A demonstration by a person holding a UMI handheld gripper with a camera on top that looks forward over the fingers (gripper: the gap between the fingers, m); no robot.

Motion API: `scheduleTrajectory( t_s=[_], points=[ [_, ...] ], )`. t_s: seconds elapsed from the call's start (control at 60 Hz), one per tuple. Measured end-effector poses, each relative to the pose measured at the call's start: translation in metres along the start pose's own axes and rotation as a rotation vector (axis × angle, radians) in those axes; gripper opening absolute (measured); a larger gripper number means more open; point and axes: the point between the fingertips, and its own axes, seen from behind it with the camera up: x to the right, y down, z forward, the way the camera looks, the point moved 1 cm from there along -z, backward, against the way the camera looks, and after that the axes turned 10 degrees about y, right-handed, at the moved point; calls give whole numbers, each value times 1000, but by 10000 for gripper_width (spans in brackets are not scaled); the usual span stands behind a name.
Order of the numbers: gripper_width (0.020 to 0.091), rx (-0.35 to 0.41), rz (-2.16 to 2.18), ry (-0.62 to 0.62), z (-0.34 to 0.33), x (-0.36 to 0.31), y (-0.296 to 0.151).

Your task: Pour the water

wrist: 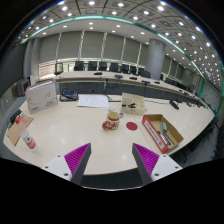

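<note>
My gripper (pixel 112 160) hovers above the near edge of a large cream table (pixel 80 125), its two magenta-padded fingers (pixel 77 156) spread wide with nothing between them. Well beyond the fingers, near the table's middle, stands a small pale cup-like object on a red base (pixel 112 120), with a red round coaster (pixel 132 126) just to its right. A small bottle with a red part (pixel 29 141) stands far to the left of the fingers. No water is visible.
An open cardboard box (pixel 161 132) with items lies ahead to the right. A brown box (pixel 18 127) sits left, a white box (pixel 43 96) behind it. Papers (pixel 93 100) and a bag (pixel 131 103) rest farther back. Chairs and desks line the room beyond.
</note>
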Motion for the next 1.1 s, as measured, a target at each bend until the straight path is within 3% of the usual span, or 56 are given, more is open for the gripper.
scheduleTrajectory(
  t_s=[0.233,0.567,0.75,0.967,1.033,1.1],
  points=[
    [854,-1,-7,-2,-26,-66,15],
    [853,-83,0,-167,-70,-275,74],
    [858,-16,-23,-249,-65,-386,83],
    [858,109,-16,-264,-11,-461,68],
    [814,139,2,-258,7,-474,63],
    [672,169,15,-237,22,-479,58]
  ],
)
